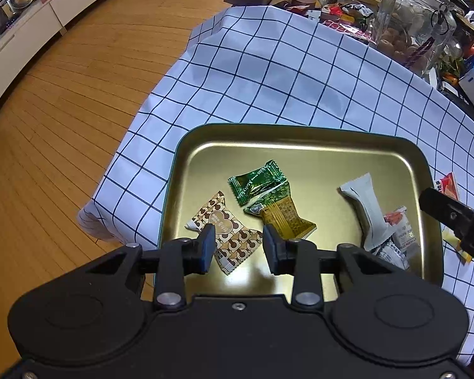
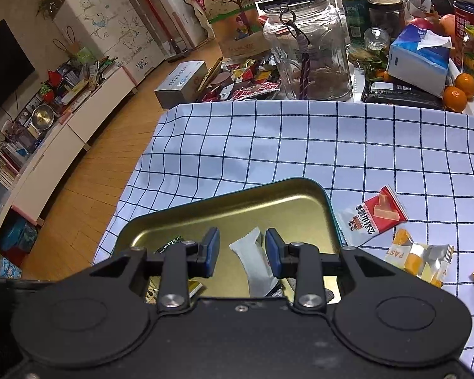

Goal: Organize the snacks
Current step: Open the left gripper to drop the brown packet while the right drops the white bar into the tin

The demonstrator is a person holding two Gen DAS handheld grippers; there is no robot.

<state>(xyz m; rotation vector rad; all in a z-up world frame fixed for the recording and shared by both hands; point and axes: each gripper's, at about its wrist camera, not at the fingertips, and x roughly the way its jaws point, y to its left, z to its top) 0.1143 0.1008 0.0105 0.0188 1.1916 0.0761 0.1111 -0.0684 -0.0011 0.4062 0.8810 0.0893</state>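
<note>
A gold metal tray (image 1: 300,145) lies on the checked cloth; it also shows in the right wrist view (image 2: 237,211). In it lie a brown heart-patterned snack (image 1: 227,237), a green snack (image 1: 259,181), a yellow-green snack (image 1: 281,214), a white snack (image 1: 363,202) and a white-red packet (image 1: 401,233). My left gripper (image 1: 237,246) is open and empty, above the brown snack. My right gripper (image 2: 241,252) is open and empty, above the white snack (image 2: 252,252). On the cloth right of the tray lie a red snack (image 2: 376,214) and a yellow snack (image 2: 420,259).
The checked cloth (image 2: 331,145) covers the table; its left edge drops to the wooden floor (image 1: 79,110). A glass jar (image 2: 309,53), a tissue box (image 2: 417,60), oranges (image 2: 455,98), cans and loose wrappers crowd the far side. The right gripper's body (image 1: 458,221) shows at the tray's right edge.
</note>
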